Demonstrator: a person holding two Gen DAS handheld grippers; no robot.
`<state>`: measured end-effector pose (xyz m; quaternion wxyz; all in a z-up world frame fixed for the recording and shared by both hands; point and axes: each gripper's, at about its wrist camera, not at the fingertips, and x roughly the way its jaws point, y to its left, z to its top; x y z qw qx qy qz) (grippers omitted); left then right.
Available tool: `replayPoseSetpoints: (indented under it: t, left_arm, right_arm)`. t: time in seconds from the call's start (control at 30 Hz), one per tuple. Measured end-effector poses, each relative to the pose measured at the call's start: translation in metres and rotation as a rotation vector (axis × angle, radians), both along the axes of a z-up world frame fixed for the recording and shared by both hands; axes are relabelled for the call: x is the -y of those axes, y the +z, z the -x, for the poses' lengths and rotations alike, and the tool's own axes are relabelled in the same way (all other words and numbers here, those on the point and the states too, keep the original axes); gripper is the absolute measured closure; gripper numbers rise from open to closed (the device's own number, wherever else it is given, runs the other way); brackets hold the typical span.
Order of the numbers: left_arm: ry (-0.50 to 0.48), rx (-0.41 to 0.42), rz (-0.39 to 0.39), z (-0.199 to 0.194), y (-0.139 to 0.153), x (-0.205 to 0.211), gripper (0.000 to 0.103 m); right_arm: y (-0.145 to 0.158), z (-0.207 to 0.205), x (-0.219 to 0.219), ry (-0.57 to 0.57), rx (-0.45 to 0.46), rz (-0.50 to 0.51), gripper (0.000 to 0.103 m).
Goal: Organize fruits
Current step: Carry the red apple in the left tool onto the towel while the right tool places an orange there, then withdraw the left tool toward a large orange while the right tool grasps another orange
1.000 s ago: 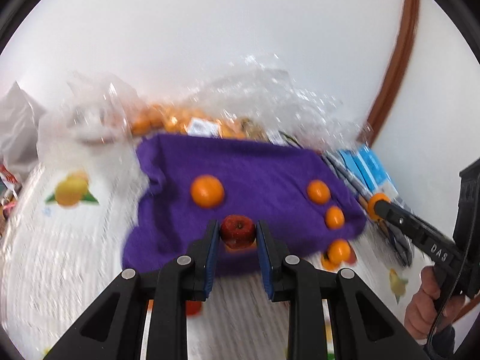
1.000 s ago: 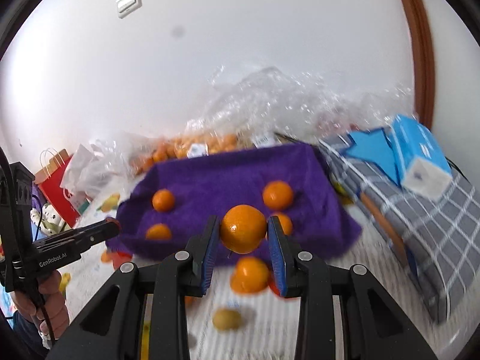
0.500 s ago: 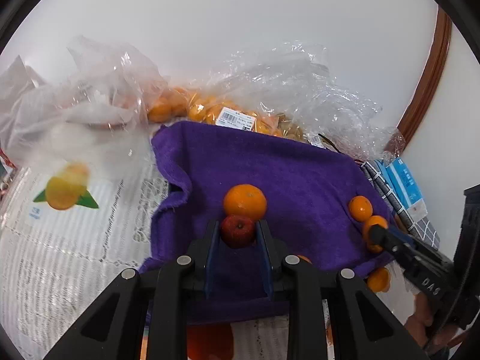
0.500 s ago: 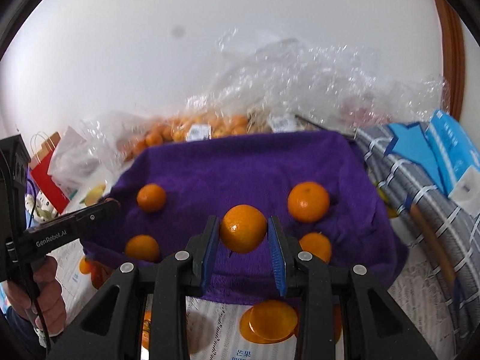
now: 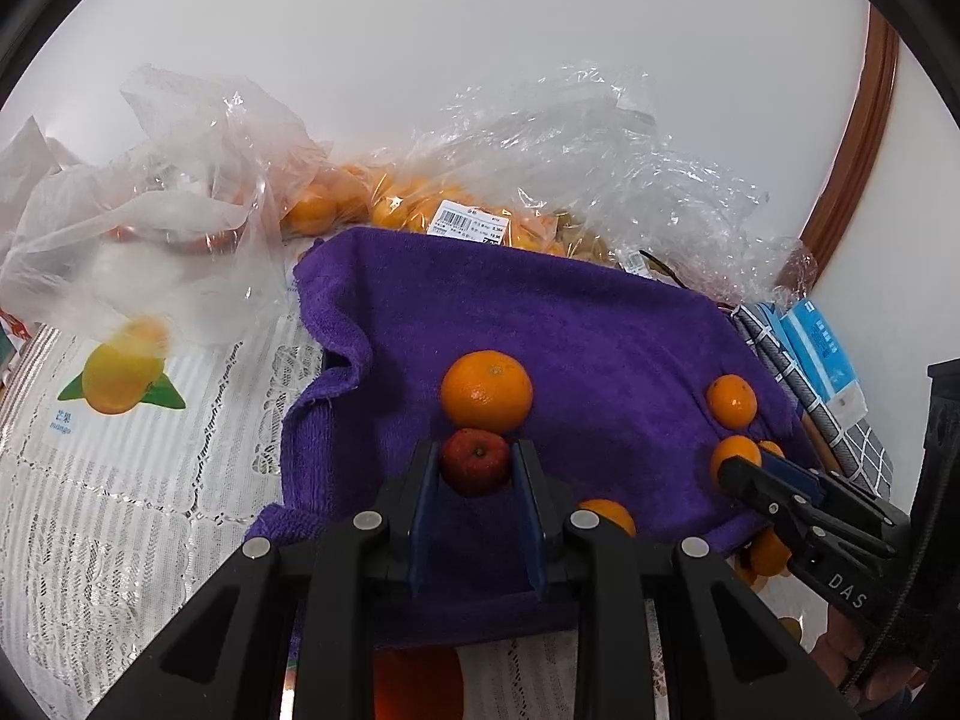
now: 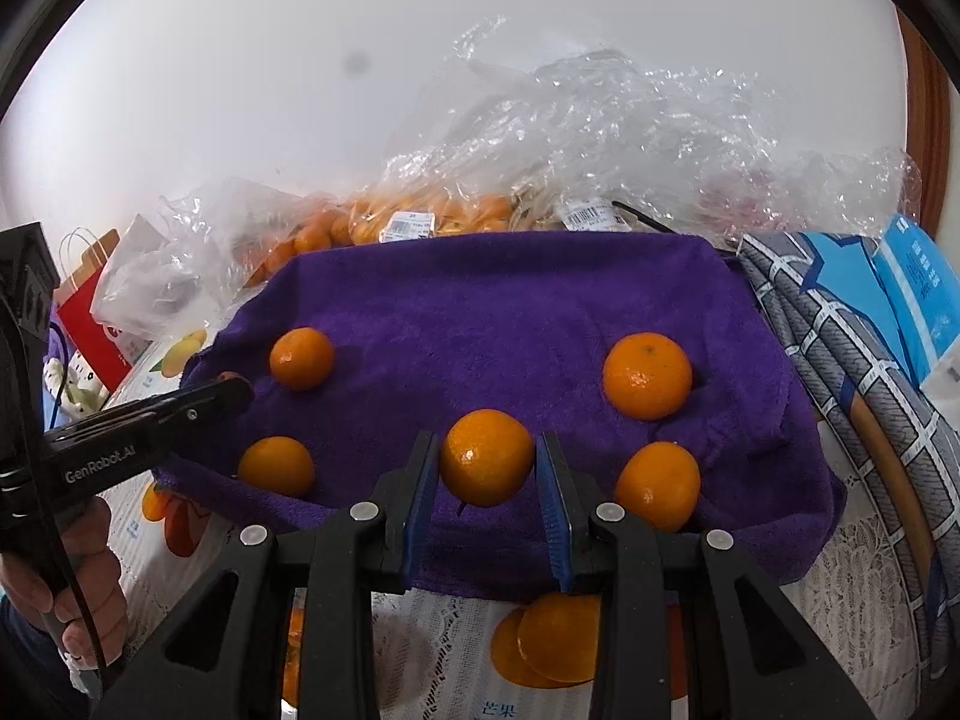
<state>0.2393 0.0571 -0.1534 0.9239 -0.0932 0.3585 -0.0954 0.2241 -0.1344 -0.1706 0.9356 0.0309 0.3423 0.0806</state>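
A purple towel (image 5: 540,324) (image 6: 480,306) lies on the table with several oranges on it. My left gripper (image 5: 477,468) is shut on a small red apple (image 5: 476,461), low over the towel's near part, just in front of a big orange (image 5: 486,391). My right gripper (image 6: 487,468) is shut on an orange (image 6: 487,457) above the towel's front edge, between an orange at the left (image 6: 276,465) and one at the right (image 6: 657,485). Each gripper shows in the other's view: the right (image 5: 780,492), the left (image 6: 198,405).
Clear plastic bags of oranges (image 5: 420,210) (image 6: 390,222) sit behind the towel against the white wall. A plaid cloth and blue packs (image 6: 870,324) lie at the right. A red paper bag (image 6: 90,300) stands at the left. The tablecloth (image 5: 120,480) is lace with printed fruit.
Both grippers have moved forward over the towel with their fruit held. The apple now sits just before the big orange; the right gripper's orange is over the towel's front edge.
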Motion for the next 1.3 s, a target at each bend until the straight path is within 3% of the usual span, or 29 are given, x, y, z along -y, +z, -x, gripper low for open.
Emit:
replayPoseSetpoints:
  t: [0.27,0.43,0.53,0.7,1.0,1.1,1.3]
  left_arm:
    - [-0.005,-0.004,0.023,0.001,0.0,-0.002,0.079]
    - [-0.009,0.015,0.025,0.003,0.002,-0.001,0.072]
    - [-0.007,0.021,0.011,0.004,0.003,0.0,0.071]
    - [0.011,0.048,0.004,0.008,0.007,-0.001,0.071]
    - [0.018,0.105,0.021,0.015,0.015,-0.007,0.071]
    - [0.016,0.108,0.008,0.015,0.015,-0.006,0.071]
    - [0.01,0.125,0.014,0.02,0.017,-0.004,0.071]
  right_arm:
    - [-0.002,-0.002,-0.002,0.001,-0.016,0.013,0.07]
    - [-0.002,0.0,0.0,-0.006,-0.01,0.013,0.07]
    - [0.002,0.004,0.003,-0.027,0.011,0.008,0.061]
    - [0.01,0.013,0.008,-0.055,0.048,0.003,0.055]
    - [0.034,0.034,0.021,-0.149,0.104,0.031,0.055]
    - [0.031,0.046,0.028,-0.196,0.062,0.076,0.055]
    - [0.008,0.069,0.038,-0.179,-0.019,0.033,0.055]
